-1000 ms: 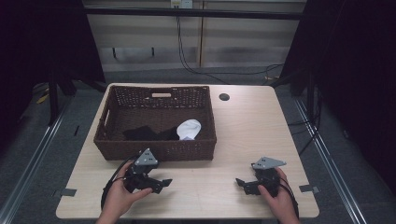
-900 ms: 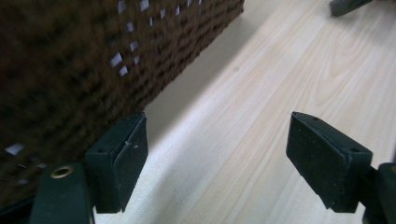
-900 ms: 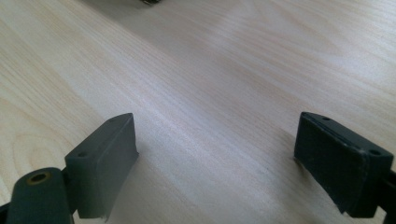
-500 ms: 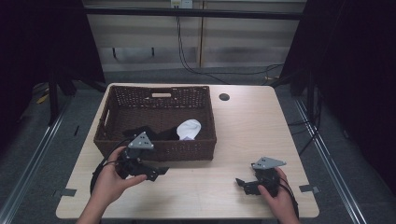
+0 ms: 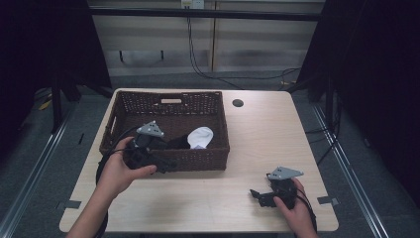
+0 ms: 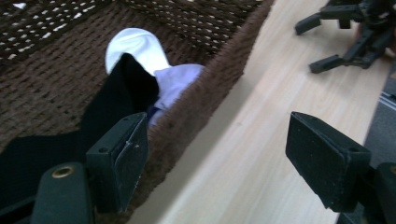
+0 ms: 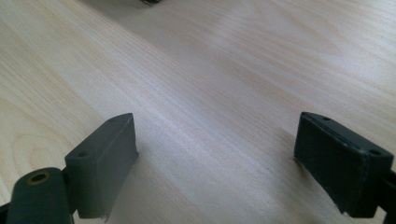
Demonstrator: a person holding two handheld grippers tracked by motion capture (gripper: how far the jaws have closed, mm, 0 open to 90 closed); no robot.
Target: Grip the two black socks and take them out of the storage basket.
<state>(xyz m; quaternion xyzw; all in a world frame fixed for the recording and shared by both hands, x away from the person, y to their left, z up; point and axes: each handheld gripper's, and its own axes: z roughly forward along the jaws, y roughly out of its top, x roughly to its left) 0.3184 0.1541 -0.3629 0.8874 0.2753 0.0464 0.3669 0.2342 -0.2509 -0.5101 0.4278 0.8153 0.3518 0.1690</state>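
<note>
A brown wicker basket (image 5: pixel 124 111) stands at the table's back left. In it lie a white sock (image 5: pixel 200 136) and a black cloth (image 5: pixel 177 143). A hand holds my left gripper (image 5: pixel 166 163) over the basket's front wall, open. In the left gripper view my left gripper (image 6: pixel 219 149) straddles that wall (image 6: pixel 205 98): one jaw hangs over the black cloth (image 6: pixel 116 102), the other over the tabletop. The white sock (image 6: pixel 135 44) lies beyond. My right gripper (image 5: pixel 256 194) rests at the front right, open over bare wood (image 7: pixel 217 140), nothing between its fingers.
The wooden table (image 5: pixel 267 144) has a round cable hole (image 5: pixel 237 103) at the back. Cables trail from both grippers towards the front edge. The right gripper (image 6: pixel 355 32) appears far off in the left gripper view. Dark floor and rails surround the table.
My left gripper has risen from the table's front and moved back to the basket's front wall, still open. The right gripper has stayed put.
</note>
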